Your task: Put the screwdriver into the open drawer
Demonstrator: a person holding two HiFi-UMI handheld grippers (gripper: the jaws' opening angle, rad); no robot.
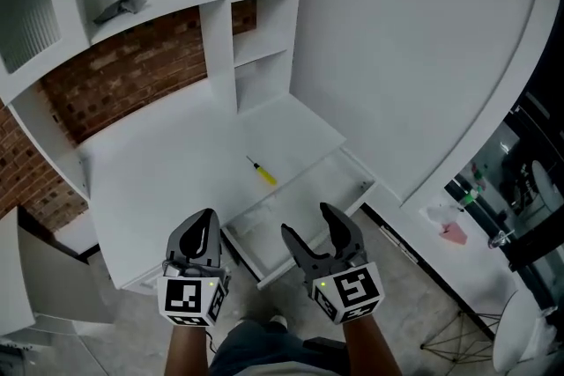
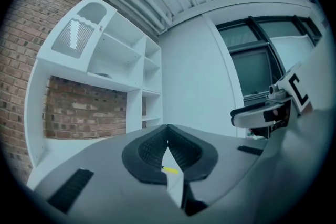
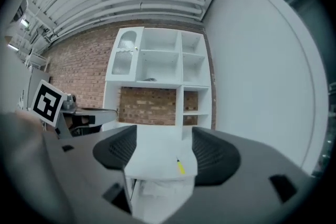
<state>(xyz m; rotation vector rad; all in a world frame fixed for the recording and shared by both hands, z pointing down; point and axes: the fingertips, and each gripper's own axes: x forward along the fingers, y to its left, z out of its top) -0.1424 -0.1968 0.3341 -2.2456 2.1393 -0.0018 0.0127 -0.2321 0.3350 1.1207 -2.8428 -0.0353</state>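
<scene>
screwdriver outside the drawer

the yellow screwdriver (image 1: 262,172) lies on the white desk (image 1: 159,172), just behind the open drawer (image 1: 359,173). in front of the drawer, the left gripper (image 1: 204,220) is clenched on nothing and the right gripper (image 1: 307,221) gapes, empty.

Yellow screwdriver (image 1: 262,172), probably flat, beside open drawer (image 1: 284,224).

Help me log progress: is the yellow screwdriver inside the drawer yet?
Out. The yellow screwdriver lies on the desktop, just behind the open drawer.
</scene>
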